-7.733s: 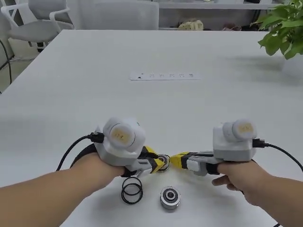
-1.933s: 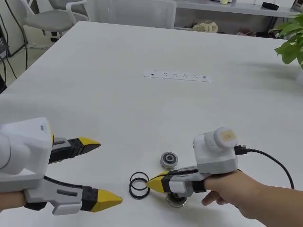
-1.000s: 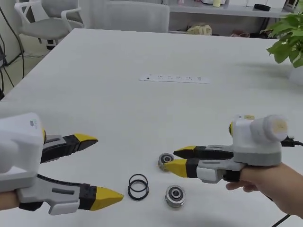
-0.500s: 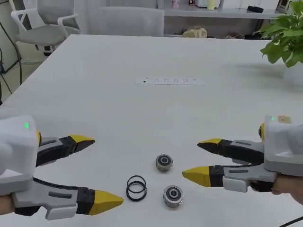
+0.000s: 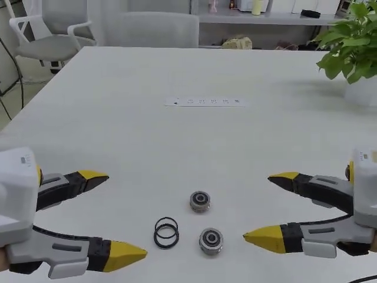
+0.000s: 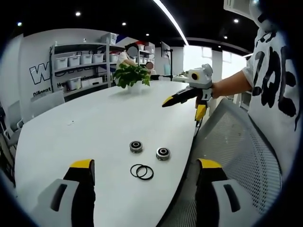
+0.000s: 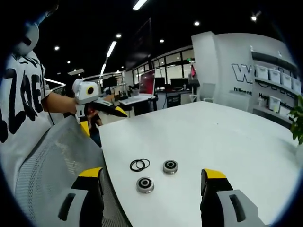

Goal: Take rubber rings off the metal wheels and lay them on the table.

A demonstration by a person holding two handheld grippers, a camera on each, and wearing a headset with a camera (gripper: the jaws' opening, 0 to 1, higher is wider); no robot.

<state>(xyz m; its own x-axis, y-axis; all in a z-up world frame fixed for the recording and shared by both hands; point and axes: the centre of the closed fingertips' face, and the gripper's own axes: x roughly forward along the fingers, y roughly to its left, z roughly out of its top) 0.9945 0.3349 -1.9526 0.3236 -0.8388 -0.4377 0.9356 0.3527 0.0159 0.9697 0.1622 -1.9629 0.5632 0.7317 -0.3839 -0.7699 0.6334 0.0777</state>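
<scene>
Head view: left gripper (image 5: pixel 125 214) and right gripper (image 5: pixel 257 206) both gape wide, empty. Two metal wheels (image 5: pixel 200 201) on the table (image 5: pixel 118 118) at 6 o'clock of centre; two rubber rings (image 5: pixel 166 232) lie overlapped at 9 o'clock of the nearer wheel. Rings likely thin, soft, stretchy: pinch the band; wheels stiff, smooth, may roll: clamp the rim.

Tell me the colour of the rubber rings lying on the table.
The rubber rings are black; the head view shows them best.

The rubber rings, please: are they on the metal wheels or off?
Off: both rubber rings lie overlapped on the table, apart from the two metal wheels.
</scene>
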